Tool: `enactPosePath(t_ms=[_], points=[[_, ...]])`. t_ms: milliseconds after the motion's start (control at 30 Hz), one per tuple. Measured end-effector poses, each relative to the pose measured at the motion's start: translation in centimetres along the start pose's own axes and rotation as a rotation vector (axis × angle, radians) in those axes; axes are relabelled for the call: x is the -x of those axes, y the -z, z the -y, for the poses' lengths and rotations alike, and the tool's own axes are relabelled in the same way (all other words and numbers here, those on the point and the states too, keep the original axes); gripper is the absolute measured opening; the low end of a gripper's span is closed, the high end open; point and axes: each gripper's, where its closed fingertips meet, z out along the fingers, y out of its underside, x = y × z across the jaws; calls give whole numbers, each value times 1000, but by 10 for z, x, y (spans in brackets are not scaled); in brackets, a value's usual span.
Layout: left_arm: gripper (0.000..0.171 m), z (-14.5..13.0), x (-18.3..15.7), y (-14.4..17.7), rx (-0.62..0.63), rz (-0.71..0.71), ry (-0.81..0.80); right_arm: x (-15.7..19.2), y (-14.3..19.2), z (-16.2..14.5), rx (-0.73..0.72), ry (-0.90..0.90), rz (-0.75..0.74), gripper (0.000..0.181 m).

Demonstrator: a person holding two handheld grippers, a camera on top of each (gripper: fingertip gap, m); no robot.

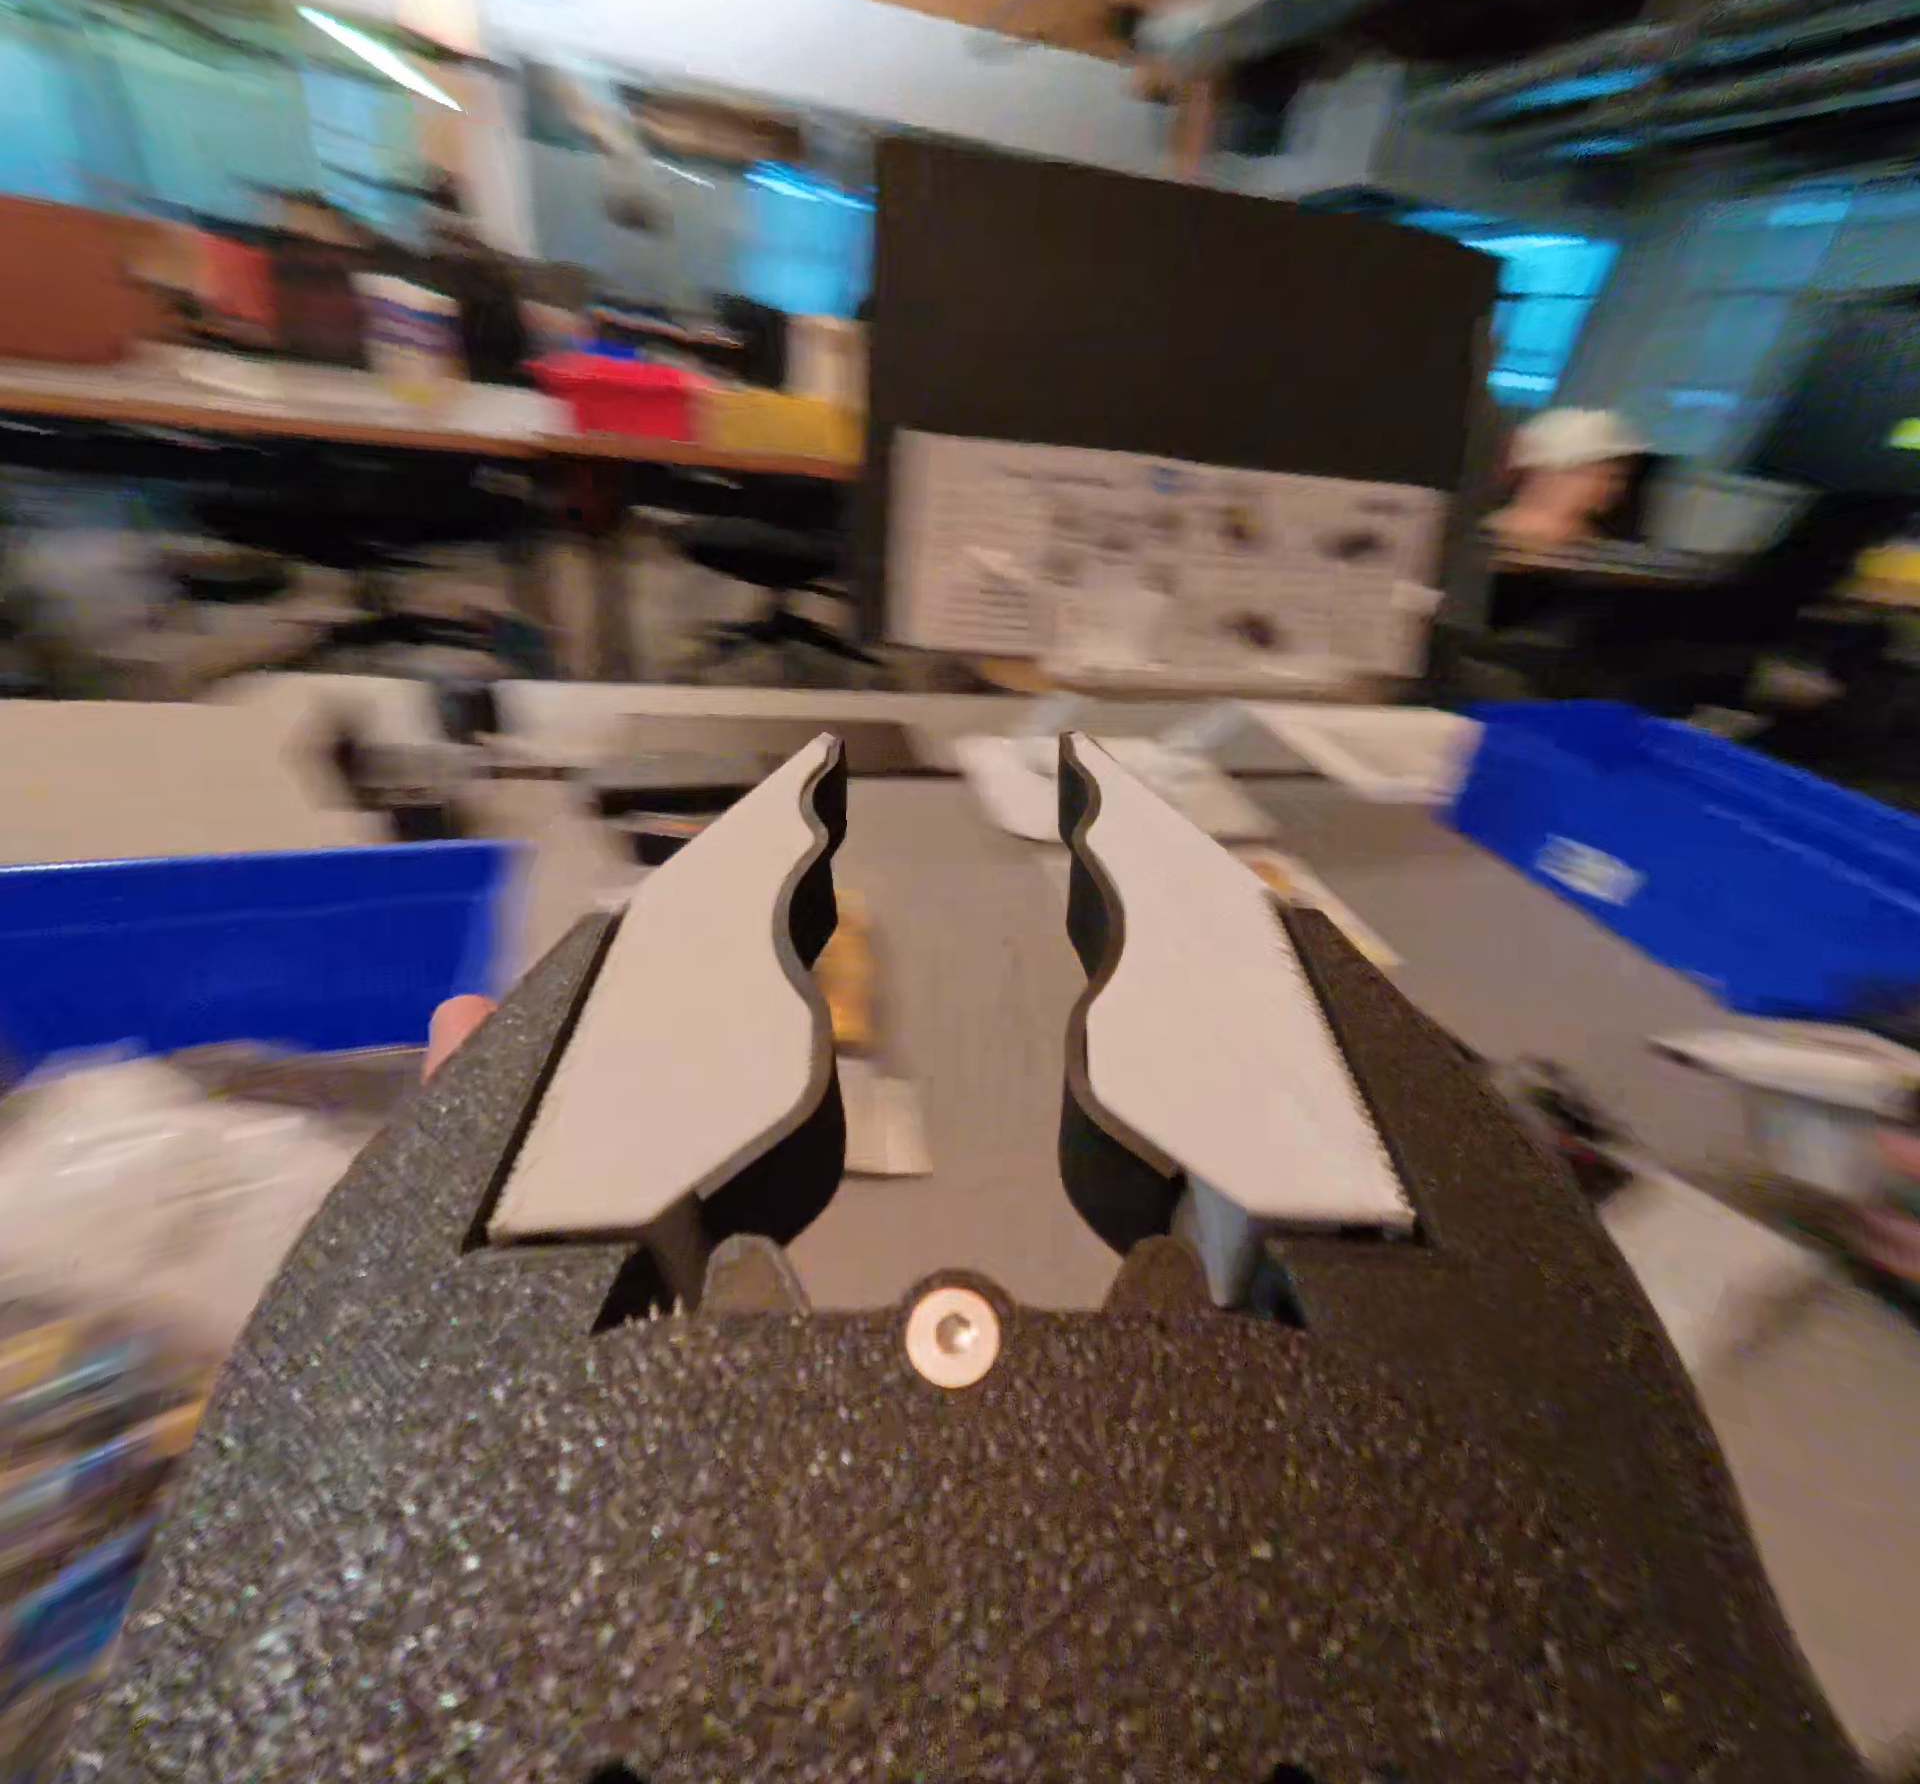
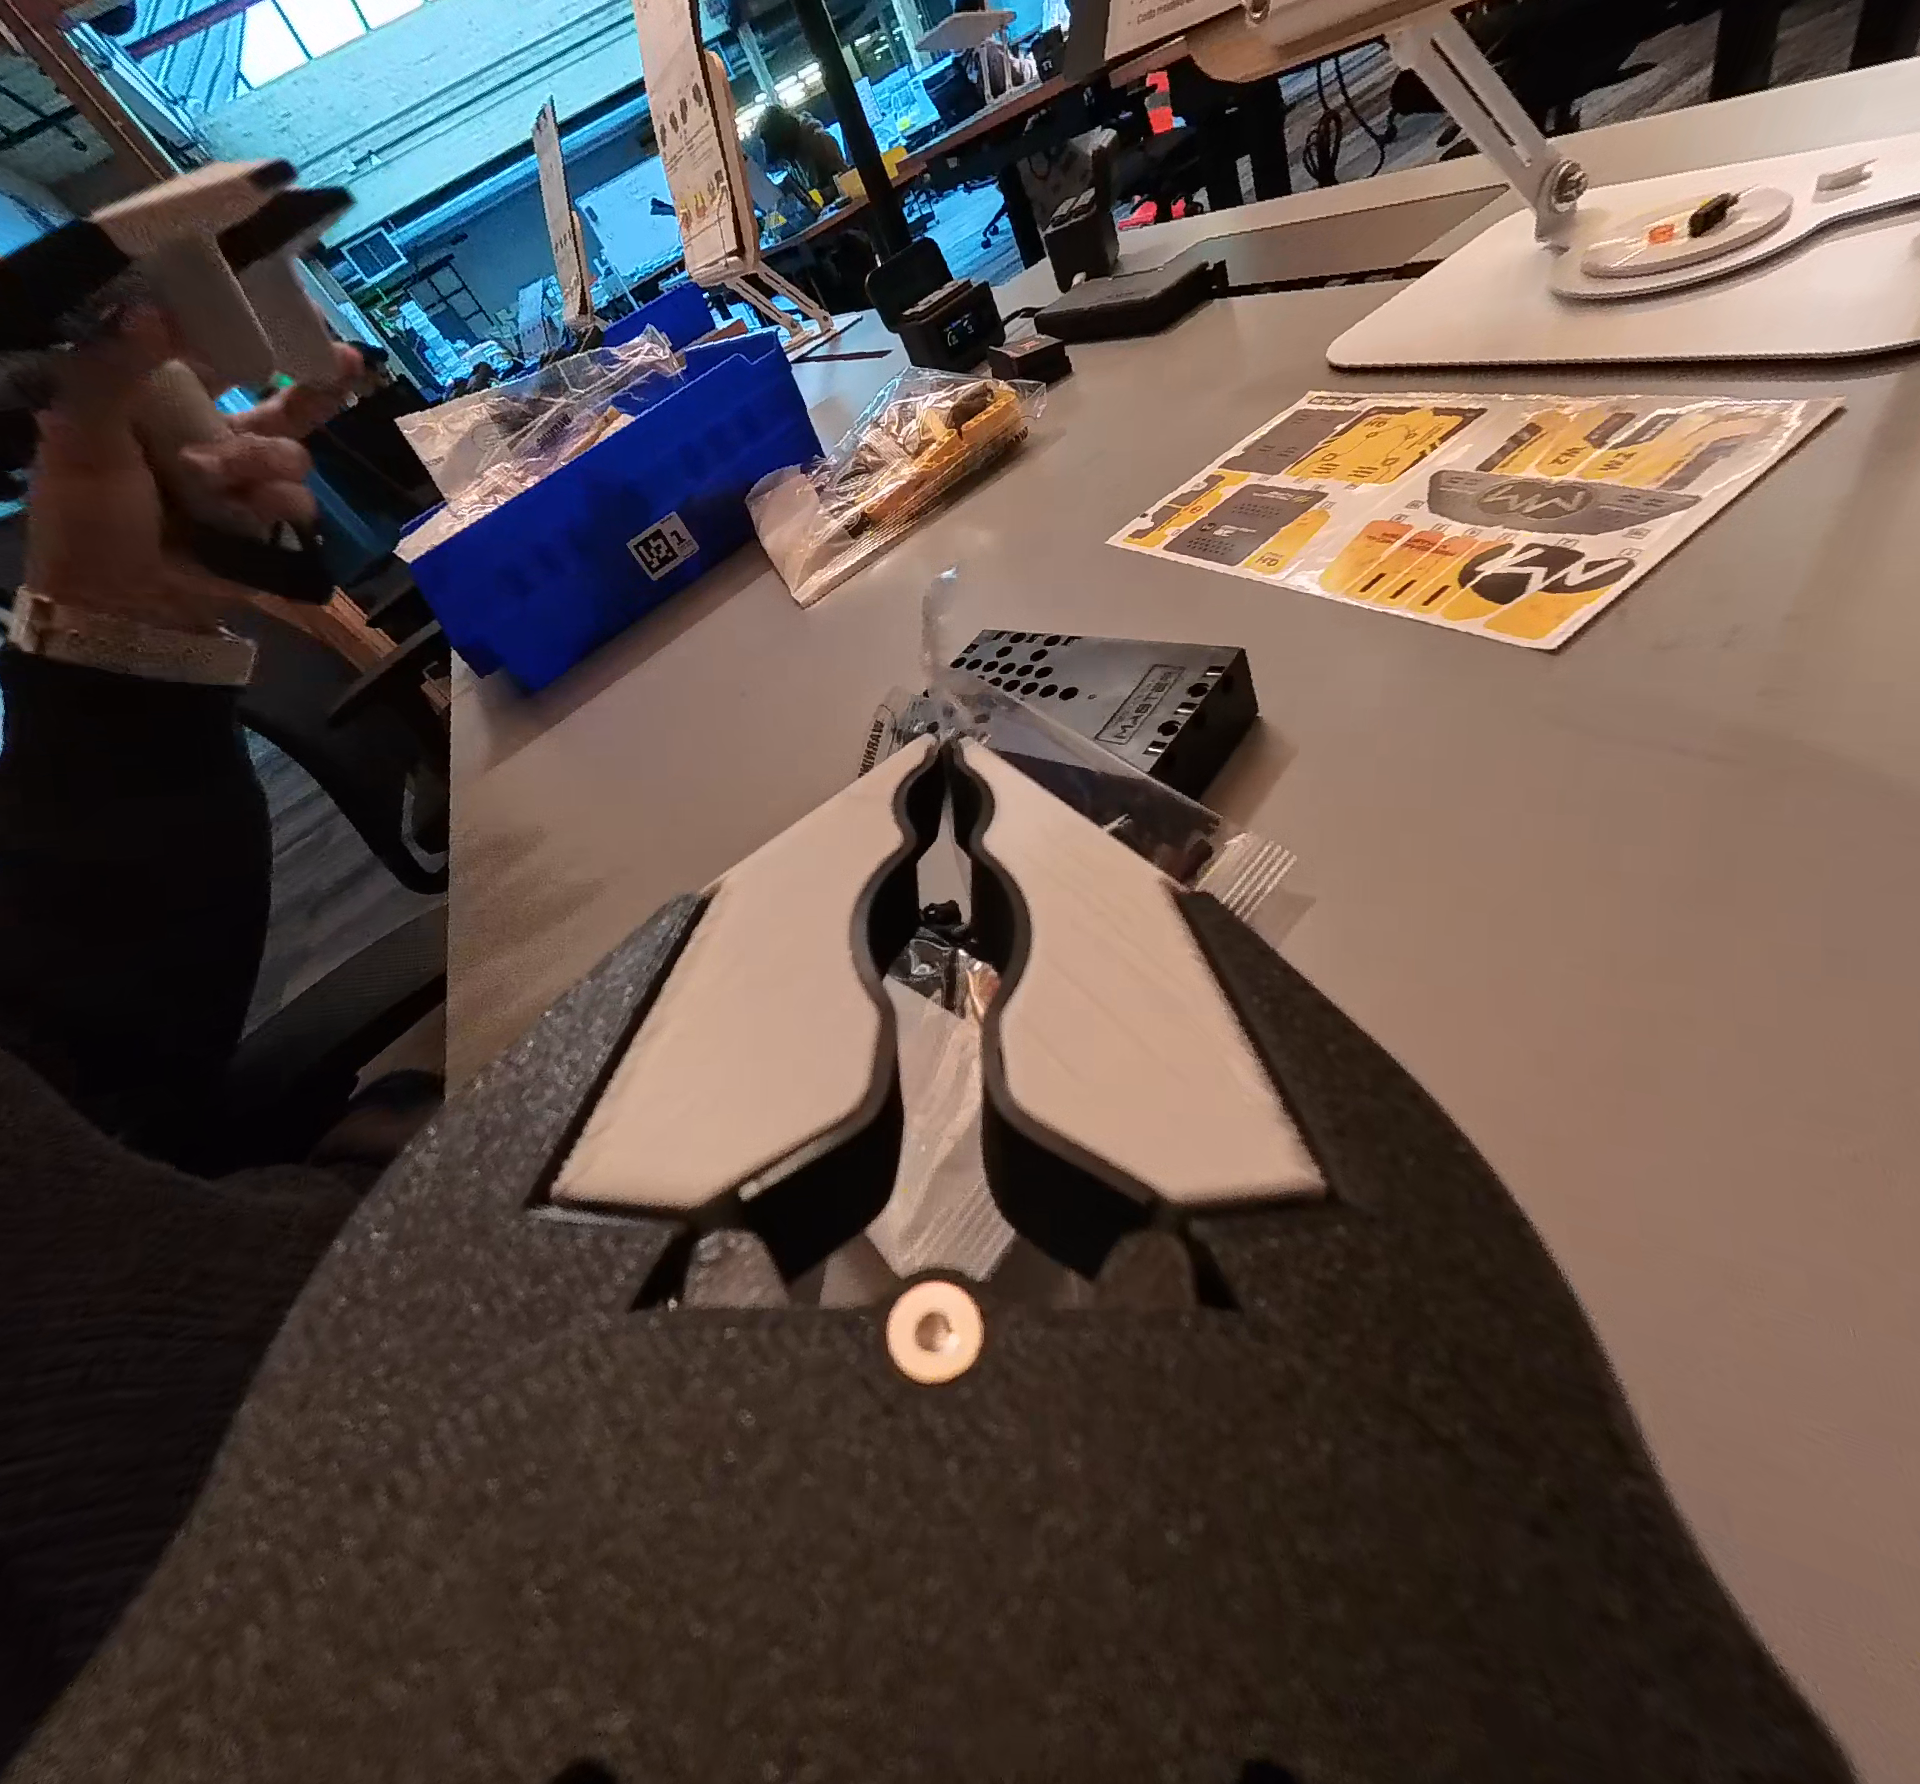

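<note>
Right tongs: closed, tips pinching the film of a clear bag of small dark parts. Bag runs back between the fingers and spreads onto the grey surface at 1 o'clock of the tips. Only thin film caught at the very tips, so probably a slippery hold; the contents look free to swing.

Just beyond the tips, at 1 o'clock: black box with round holes, flat on the surface, touching or under the bag's edge; cannot tell which. Sticker sheet, yellow and grey, farther at 2 o'clock. Second bag with yellow parts at 12 o'clock, beside a blue bin at 11 o'clock. White stand far at 2 o'clock.

Left tongs: open, nothing between the fingers. Raised off the surface's left edge, well apart from the right tongs. Own view heavily blurred; blue bins at 9 and 2 o'clock.
</note>
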Motion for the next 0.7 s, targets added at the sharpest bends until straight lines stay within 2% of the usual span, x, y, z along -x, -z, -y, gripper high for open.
enactPosePath(t_ms=[100, 133, 200, 267, 333, 367, 467, 567, 667, 700], points=[[40, -58, -110, -35, 193, -403, 122, -1, 1, 1, -4, 1, -11, 0], [40, -83, -143, -43, 263, -496, 156, -2, 1, 1, -8, -1, -21, 0], [40, -135, -203, -51, 414, -643, 178, -2, 2, 2, -11, -4, -20, 0], [39, -185, -238, -57, 537, -683, 91, 1, 3, 4, -15, -13, -6, 0], [39, -216, -247, -68, 567, -623, -70, 5, 3, 6, -20, -10, 10, 0], [39, -223, -250, -73, 566, -605, -121, 8, 4, 7, -16, -4, 19, 0], [39, -220, -259, -88, 507, -591, -195, 14, 1, 2, 23, 19, 38, 0], [39, -216, -265, -104, 455, -581, -334, 20, -5, -13, 108, 45, 63, 0], [39, -229, -272, -114, 494, -612, -461, 17, -11, -23, 151, 67, 29, 1], [38, -235, -274, -114, 514, -632, -497, 15, -11, -25, 163, 62, 3, 9]])
